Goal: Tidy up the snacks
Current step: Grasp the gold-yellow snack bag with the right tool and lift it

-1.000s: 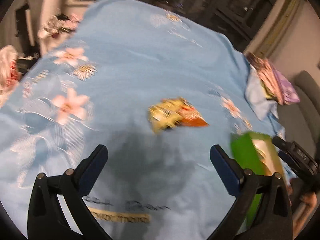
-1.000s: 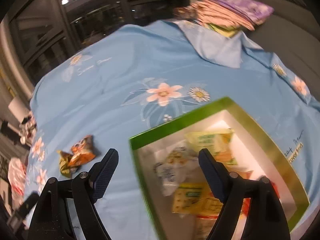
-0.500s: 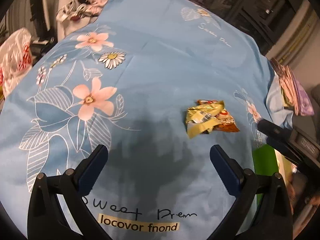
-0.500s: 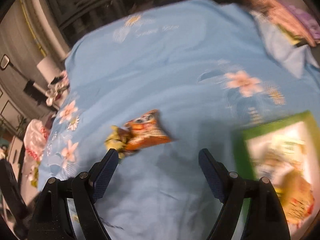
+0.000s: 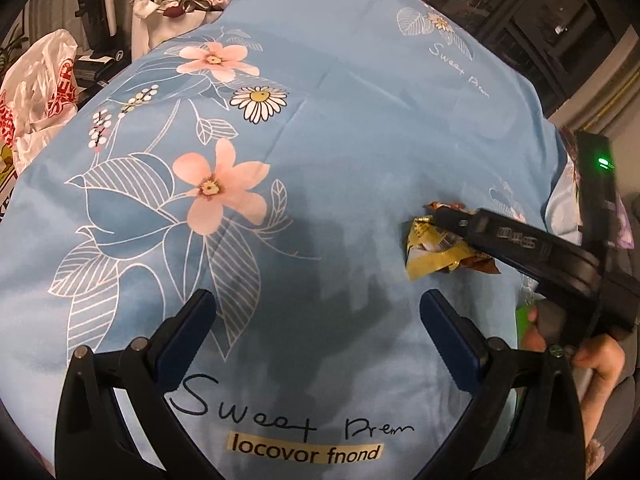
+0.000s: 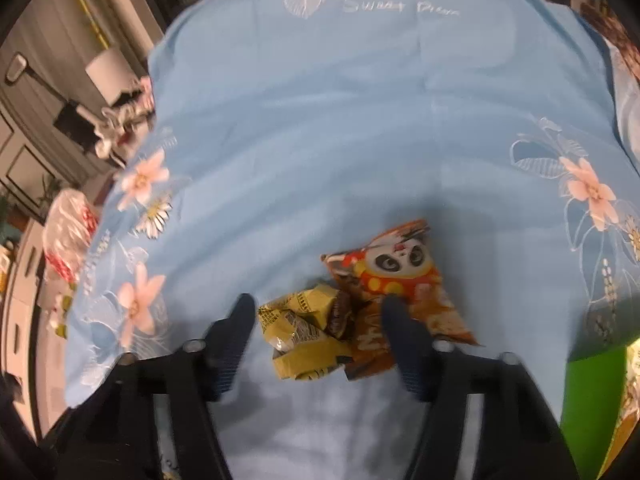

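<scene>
right gripper (image 6: 316, 312) jaws have just been closing around the yellow snack packet (image 6: 304, 332) on the blue floral cloth (image 6: 360, 120), not pressing yet, while left gripper (image 5: 316, 312) hangs released over bare cloth

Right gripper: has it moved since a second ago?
Yes. The right gripper swung away from the green box across the blue cloth to the snack packets, which now lie between its fingers; its jaws have just been closing.

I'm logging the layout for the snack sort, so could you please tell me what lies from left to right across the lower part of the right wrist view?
Pink flower print on the blue cloth → yellow snack packet → orange panda snack packet → green box.
</scene>
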Demonstrator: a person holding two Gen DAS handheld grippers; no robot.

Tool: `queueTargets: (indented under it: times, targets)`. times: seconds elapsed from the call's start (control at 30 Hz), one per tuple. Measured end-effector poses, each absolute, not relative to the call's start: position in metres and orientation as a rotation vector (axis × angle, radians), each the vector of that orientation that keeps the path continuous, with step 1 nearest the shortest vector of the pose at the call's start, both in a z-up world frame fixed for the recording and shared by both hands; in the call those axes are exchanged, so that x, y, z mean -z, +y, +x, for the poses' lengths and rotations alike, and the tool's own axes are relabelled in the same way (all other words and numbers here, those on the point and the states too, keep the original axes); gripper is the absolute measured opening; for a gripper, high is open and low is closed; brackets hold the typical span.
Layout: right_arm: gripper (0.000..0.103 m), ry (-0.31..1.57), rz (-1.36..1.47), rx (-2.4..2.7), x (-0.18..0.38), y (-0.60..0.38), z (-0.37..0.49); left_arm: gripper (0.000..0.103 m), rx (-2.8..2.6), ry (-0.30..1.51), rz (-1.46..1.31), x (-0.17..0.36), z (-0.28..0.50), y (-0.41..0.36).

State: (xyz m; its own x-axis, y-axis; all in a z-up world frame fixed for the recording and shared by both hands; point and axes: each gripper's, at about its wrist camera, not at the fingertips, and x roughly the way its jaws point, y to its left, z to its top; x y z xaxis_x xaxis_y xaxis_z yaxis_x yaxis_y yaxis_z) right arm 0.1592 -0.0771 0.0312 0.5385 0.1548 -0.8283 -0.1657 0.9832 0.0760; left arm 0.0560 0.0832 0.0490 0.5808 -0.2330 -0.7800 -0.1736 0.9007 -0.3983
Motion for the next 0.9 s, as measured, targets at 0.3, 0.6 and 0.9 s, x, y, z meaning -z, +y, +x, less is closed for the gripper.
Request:
queueTargets:
  times: [0.3,0.6,0.9]
  targets:
    - [0.024,0.992,0.149,-0.285,-0.036,-0.098,0.129,0.102,0.052,0.975,-0.446,-0.047,0.057,0.078]
    - [0.024,1.007,0.268,-0.221,-0.037,-0.138,0.074,0.102,0.168,1.005,-0.340,-0.045,0.055,0.037]
    - [0.024,1.064,0.425,-0.194,-0.009,-0.187,0.071,0.098,0.387,1.079,-0.311,-0.034,0.049,-0.013]
